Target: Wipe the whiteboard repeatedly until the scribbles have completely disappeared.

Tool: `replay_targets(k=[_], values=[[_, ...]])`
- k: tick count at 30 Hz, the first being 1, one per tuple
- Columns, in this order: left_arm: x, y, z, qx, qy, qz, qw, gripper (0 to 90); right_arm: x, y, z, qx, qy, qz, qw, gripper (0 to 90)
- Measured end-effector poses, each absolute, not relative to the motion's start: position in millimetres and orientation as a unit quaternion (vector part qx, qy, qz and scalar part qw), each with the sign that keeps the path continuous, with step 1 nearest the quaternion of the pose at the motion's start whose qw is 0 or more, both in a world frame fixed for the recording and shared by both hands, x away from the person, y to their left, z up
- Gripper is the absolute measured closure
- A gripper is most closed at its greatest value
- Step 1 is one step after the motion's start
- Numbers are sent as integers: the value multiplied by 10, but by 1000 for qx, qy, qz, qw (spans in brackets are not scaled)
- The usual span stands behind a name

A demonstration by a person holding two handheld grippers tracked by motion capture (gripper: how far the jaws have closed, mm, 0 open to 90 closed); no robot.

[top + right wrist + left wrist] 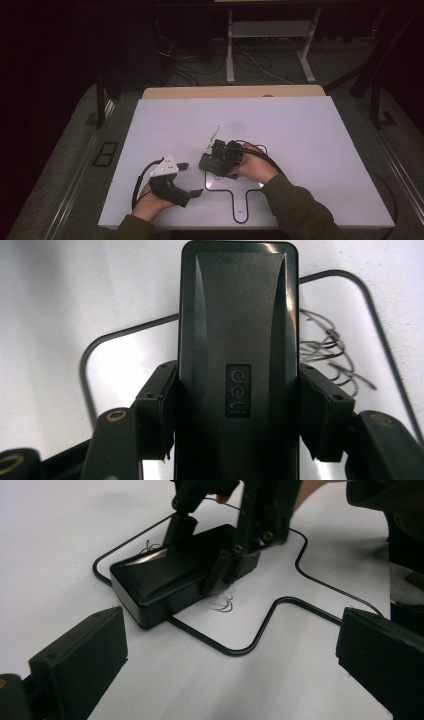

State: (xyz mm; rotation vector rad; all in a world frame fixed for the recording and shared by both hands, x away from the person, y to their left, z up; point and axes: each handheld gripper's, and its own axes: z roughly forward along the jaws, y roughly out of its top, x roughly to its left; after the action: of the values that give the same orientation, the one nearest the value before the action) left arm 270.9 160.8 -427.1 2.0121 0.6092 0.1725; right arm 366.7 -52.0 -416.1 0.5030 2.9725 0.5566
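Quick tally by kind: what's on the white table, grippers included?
Black rectangular plastic box marked "deli": 1
Thin silver rod: 1
Handheld black gripper: 2, left gripper and right gripper
Black outline drawn on the table: 1
Total: 5

A white tabletop [300,150] filled the middle of the high view, with a strip of pale wood [235,92] showing along its far edge. Grey carpet [65,170] covered the floor on both sides of the table. Beyond it, two white metal legs [230,50] of another piece of furniture stood on the floor, joined by a white crossbar [272,28]. Loose cables [190,67] lay tangled on the floor near them. The far room was dark, and light fell mainly on the tabletop.
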Motion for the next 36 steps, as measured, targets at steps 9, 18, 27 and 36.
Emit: replay_targets(k=[9, 18, 27, 36], values=[[2702, 1600, -4265, 829, 252, 70, 495, 0, 3426, -461, -4162, 130, 974, 184, 26, 387], [2704, 1609, -4264, 829, 251, 72, 495, 0, 3616, -468, -4161, 153, 971, 181, 37, 387], [2706, 1603, -4264, 831, 250, 73, 492, 0, 3426, -442, -4157, 128, 975, 181, 23, 387], [2714, 1612, -4270, 831, 250, 76, 491, 0, 3631, -485, -4161, 161, 969, 182, 37, 387]])
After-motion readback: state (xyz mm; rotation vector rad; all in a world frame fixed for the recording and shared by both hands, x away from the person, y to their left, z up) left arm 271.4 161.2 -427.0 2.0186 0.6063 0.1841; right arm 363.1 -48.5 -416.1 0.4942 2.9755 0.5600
